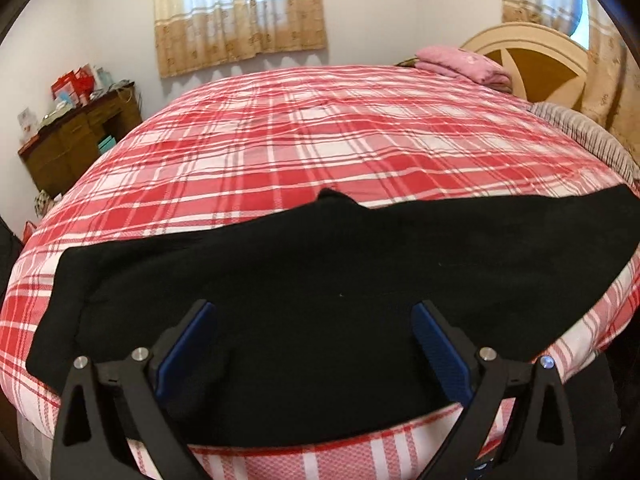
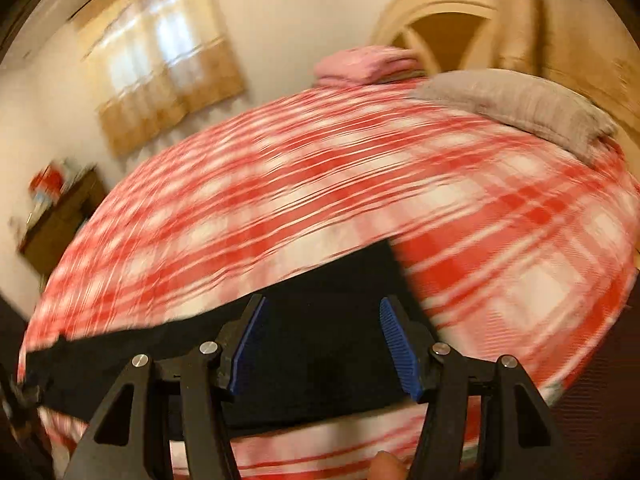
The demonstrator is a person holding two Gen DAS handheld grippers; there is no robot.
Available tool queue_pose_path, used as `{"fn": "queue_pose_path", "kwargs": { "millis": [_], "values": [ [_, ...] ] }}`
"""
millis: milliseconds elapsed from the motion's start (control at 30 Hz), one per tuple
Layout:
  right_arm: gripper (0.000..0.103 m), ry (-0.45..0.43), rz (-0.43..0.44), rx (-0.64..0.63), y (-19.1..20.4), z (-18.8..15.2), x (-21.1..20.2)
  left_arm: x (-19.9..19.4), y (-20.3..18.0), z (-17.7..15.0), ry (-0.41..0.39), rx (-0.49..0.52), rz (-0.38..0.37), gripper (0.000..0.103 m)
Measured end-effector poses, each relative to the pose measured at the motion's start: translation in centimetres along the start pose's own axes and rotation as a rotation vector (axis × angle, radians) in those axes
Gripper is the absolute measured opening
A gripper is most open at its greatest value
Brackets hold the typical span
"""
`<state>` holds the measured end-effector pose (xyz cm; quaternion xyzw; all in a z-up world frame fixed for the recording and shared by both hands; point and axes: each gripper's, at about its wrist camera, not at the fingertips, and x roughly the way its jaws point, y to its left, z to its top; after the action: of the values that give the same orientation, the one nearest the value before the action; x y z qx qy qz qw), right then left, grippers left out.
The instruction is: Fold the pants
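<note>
Black pants (image 1: 320, 280) lie flat across the near edge of a bed with a red and white plaid cover (image 1: 320, 140). My left gripper (image 1: 316, 308) is open, its blue-padded fingers wide apart just above the pants' middle. In the right wrist view, which is motion-blurred, the pants (image 2: 320, 344) end near the frame's middle, and my right gripper (image 2: 322, 304) is open over that end, holding nothing.
A pink folded cloth (image 1: 464, 62) and a grey pillow (image 2: 520, 104) lie at the bed's head by a cream headboard (image 1: 532, 52). A brown desk (image 1: 76, 136) with boxes stands far left. Curtained window (image 1: 240, 12) behind.
</note>
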<state>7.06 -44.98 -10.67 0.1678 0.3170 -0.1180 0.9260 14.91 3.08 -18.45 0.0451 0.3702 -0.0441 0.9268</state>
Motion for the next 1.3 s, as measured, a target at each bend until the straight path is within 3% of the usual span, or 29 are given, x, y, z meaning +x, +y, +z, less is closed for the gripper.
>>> {"fn": "queue_pose_path", "kwargs": {
  "millis": [267,567,633,667,900,1000,1300],
  "values": [
    [0.060,0.090,0.060,0.068,-3.3,-0.6,2.7,0.3,3.8,-0.4,0.014,-0.071,0.092,0.101],
    [0.057,0.070,0.128,0.068,-4.1,-1.2,3.1,0.0,9.9,-0.2,-0.018,-0.121,0.274,0.101],
    [0.049,0.068,0.144,0.083,-4.3,-1.2,3.1,-0.1,11.2,-0.4,-0.019,-0.155,0.285,0.101],
    [0.041,0.073,0.158,0.091,-4.3,-1.1,3.1,-0.2,11.7,-0.4,-0.021,-0.167,0.290,0.101],
    [0.037,0.088,0.169,0.082,-4.4,-1.3,3.4,1.1,13.3,-1.2,0.012,-0.197,0.306,0.101],
    [0.018,0.085,0.228,0.112,-4.8,-1.4,3.4,1.6,12.5,-1.7,0.015,-0.157,0.336,0.103],
    [0.016,0.011,0.252,0.070,-1.9,-1.6,1.9,1.5,12.2,-1.8,0.008,-0.136,0.332,0.103]
  ]
}}
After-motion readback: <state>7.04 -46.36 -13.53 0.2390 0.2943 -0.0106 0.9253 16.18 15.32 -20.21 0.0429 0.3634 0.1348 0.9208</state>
